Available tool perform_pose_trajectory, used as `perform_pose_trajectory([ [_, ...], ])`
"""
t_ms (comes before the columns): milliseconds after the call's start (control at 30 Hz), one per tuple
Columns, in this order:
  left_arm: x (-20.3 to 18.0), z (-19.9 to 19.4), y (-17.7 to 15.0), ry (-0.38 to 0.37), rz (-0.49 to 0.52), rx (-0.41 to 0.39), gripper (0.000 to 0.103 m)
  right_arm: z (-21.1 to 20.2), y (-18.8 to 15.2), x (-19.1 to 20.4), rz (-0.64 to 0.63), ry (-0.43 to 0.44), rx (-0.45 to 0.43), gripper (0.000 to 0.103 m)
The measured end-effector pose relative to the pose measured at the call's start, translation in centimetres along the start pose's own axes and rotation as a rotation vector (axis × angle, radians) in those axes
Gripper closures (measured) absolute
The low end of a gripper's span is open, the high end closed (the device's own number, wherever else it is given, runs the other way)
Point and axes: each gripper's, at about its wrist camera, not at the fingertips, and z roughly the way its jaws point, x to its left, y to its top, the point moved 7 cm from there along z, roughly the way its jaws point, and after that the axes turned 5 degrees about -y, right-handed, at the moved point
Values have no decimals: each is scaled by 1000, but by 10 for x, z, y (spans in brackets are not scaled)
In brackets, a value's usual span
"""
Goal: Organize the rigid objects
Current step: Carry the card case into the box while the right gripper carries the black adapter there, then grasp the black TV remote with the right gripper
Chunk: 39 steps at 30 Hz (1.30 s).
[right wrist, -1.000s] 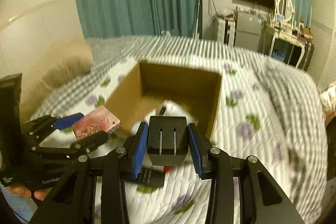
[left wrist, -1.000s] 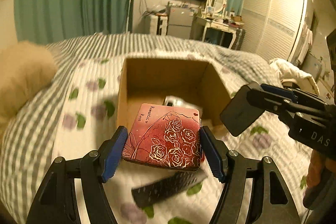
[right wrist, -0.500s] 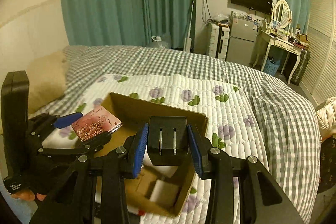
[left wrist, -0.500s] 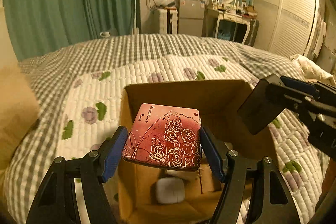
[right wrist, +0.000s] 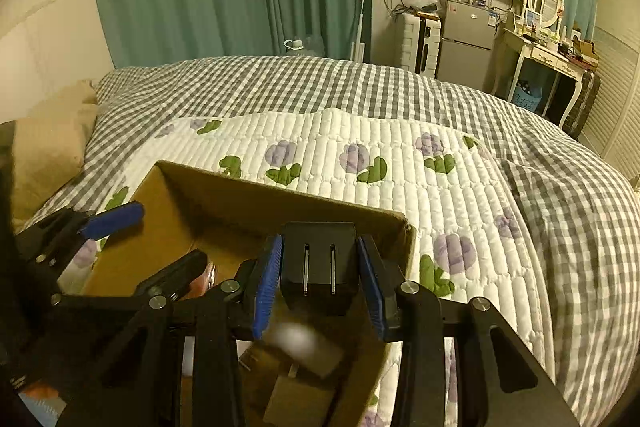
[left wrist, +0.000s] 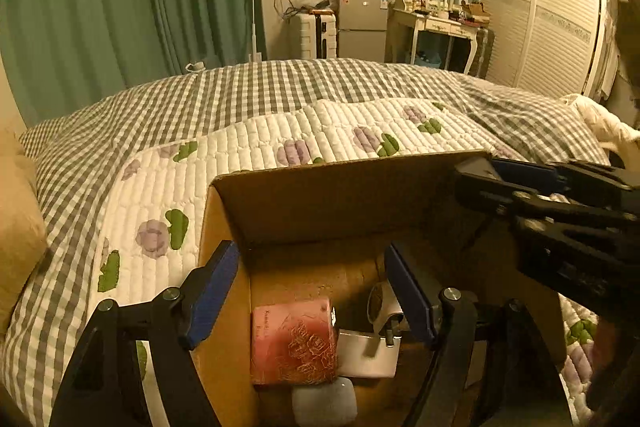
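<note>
Left tool: spread; jaws have just been opening, nothing is held between them.
Pink tin: lies released inside the cardboard box on the bed, tilted against a white case.
Right tool: pinched on a black charger, held over the box's right corner.
Risk: the charger may be dropped onto the rim and tumble to the quilt.
Tin look: square, rose pattern, rigid.

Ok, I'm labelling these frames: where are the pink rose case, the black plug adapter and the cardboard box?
pink rose case (left wrist: pixel 294 343), left wrist view, middle of its printed face
black plug adapter (right wrist: pixel 319 259), right wrist view, between its prongs
cardboard box (left wrist: pixel 340 195), left wrist view, inner far wall
</note>
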Motion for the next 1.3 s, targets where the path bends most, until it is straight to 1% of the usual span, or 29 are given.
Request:
perform_pose_trajectory([
  [67,0,-9,1,-9,-6,-13,25,4,0,-2,13,-13,1,65],
  [133,0,-22,0,-10,-8,-26,23,-3,3,-5,35,-18,-26,65],
  [167,0,-27,-1,-8,-7,-33,22,-11,4,-6,43,-10,-43,64],
  [200,0,-33,-2,-3,-6,-39,22,-16,6,-6,45,-6,-49,58],
  [267,0,-47,-6,9,-2,-52,22,-34,9,-6,45,-19,-70,52],
  [367,0,-69,-13,25,-3,-68,22,-61,6,-4,32,-30,-84,52],
  [433,1,-84,-19,35,-3,-77,22,-76,1,-2,27,-32,-83,49],
  [500,-2,-99,-26,44,-4,-88,22,-92,-8,3,20,-27,-75,42],
  [533,-3,-106,-30,47,-3,-93,20,-99,-15,5,15,-19,-69,41],
  [567,-3,-113,-34,52,-1,-97,15,-108,-23,7,13,-17,-64,41],
  [633,-3,-125,-44,63,0,-104,12,-121,-43,10,16,-17,-52,37],
  [700,-2,-134,-56,69,-3,-103,12,-129,-61,14,15,-5,-41,28],
  [733,-1,-137,-63,70,-9,-97,11,-133,-72,17,10,0,-34,26],
  [767,0,-139,-71,73,-19,-88,9,-137,-84,21,3,1,-23,22],
  [800,1,-141,-79,85,-34,-77,8,-139,-97,25,-11,2,-10,16],
  [867,4,-143,-96,87,-53,-61,3,-139,-117,36,-63,13,15,8],
  [967,10,-142,-121,87,-78,-30,1,-135,-144,52,-147,16,2,6],
  [1033,15,-137,-138,78,-105,-11,1,-126,-157,61,-182,22,16,6],
  [1100,21,-128,-152,71,-127,8,1,-113,-168,71,-207,48,50,6],
  [1200,29,-118,-172,92,-141,37,1,-96,-182,85,-251,93,118,6],
  [1300,38,-115,-183,103,-167,51,1,-78,-194,98,-313,75,193,6],
])
